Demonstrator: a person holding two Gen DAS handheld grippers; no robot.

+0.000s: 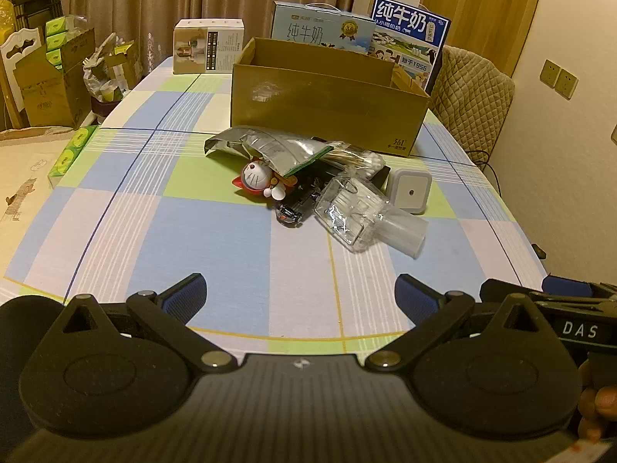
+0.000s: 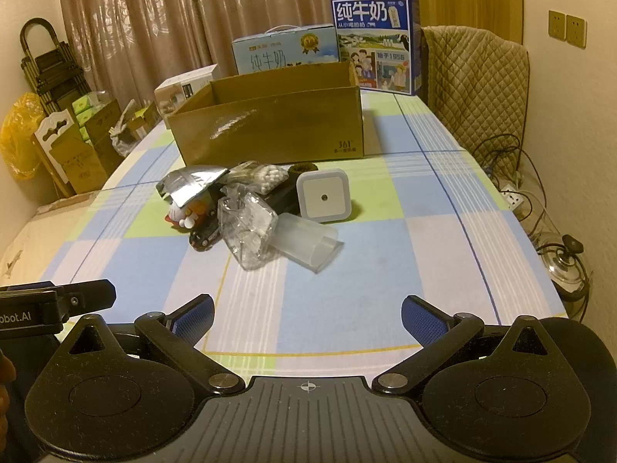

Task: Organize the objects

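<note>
The silver foil bag (image 1: 270, 146) hides much of the cat figurine (image 1: 259, 178); the toy car (image 2: 204, 233) is half buried.

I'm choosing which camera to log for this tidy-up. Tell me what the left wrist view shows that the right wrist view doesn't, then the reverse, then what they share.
Left wrist view only: green tissue packs at the table's left edge, and the figurine's face.

Right wrist view only: a power strip with tangled cables and a glass lid on the floor to the right.

Both: the open cardboard box, silver foil pouch, cotton swabs, white night light, clear plastic packet, two milk cartons, and each view's own open, empty gripper.
</note>
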